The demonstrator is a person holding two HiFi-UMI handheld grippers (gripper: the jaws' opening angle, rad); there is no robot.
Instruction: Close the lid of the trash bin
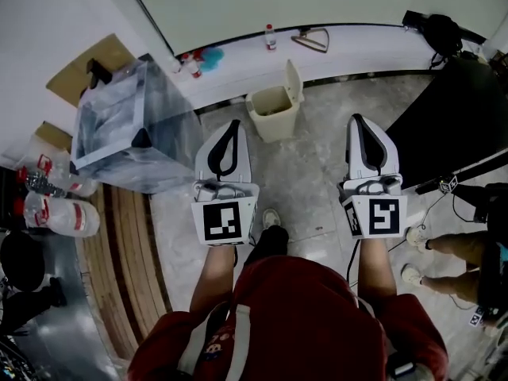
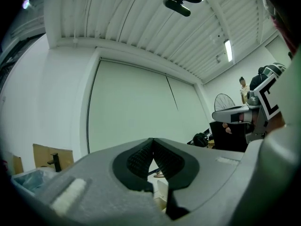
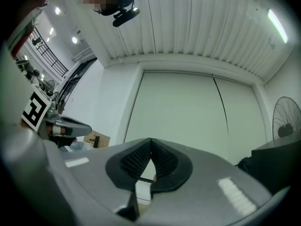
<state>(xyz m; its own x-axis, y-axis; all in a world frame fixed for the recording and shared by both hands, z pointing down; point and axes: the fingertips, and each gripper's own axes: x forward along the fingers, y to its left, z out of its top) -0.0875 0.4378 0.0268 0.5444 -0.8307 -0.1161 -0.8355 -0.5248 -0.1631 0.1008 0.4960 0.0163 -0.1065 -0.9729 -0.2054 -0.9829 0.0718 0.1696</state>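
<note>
The bin is seen standing on the floor with its far side against the curved white ledge, its mouth uncovered and its lid raised upright along the right rim. Both grippers are held out toward it. The left gripper is clenched: in the left gripper view its ribbed pads are seen meeting at the tips, with nothing caught between them. The right gripper is likewise closed and empty, its pads joined at the tips in the right gripper view. In the head view the left gripper's tip is found just beside the bin's near left corner, while the right gripper is set well apart on the lid's side, with a strip of bare floor between it and the bin. How high the tips are held above the rim cannot be told. The way is bounded on the left by a plastic-wrapped box, whose corner lies near the left gripper, and by planks below it. On the right it is bounded by the edge of a black table. Bare floor is left open between these edges, up to the bin. Another person's legs are seen at the right edge.
</note>
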